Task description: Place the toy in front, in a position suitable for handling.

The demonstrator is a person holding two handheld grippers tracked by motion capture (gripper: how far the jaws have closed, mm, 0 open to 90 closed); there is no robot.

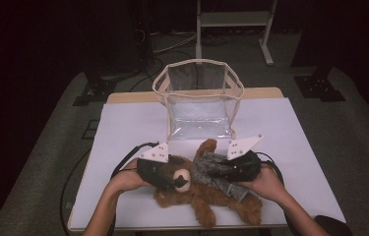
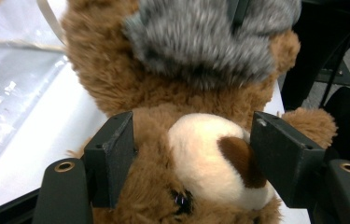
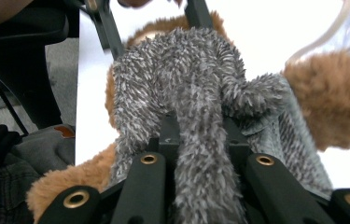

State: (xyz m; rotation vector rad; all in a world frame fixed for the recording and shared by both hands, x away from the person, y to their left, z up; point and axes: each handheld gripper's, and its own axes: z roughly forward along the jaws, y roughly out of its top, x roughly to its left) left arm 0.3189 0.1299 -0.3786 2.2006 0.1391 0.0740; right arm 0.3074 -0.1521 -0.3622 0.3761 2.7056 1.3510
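Note:
A brown teddy bear (image 1: 206, 199) lies on the white table (image 1: 133, 128), wearing a fuzzy grey sweater (image 1: 210, 169). My left gripper (image 1: 178, 181) is closed around the bear's head. In the left gripper view its jaws press into the fur on both sides of the cream muzzle (image 2: 210, 154), and the grey sweater (image 2: 200, 42) lies beyond. My right gripper (image 1: 217, 172) comes in from the right over the bear's body. In the right gripper view it (image 3: 200, 135) is shut on a bunched fold of the sweater (image 3: 182, 79), with brown fur (image 3: 336, 93) beside it.
A clear plastic bag (image 1: 199, 98) with beige trim stands open-topped on the table just behind the bear. White tabletop lies to the left and right of it. A white frame's legs (image 1: 231, 29) stand on the floor beyond the table.

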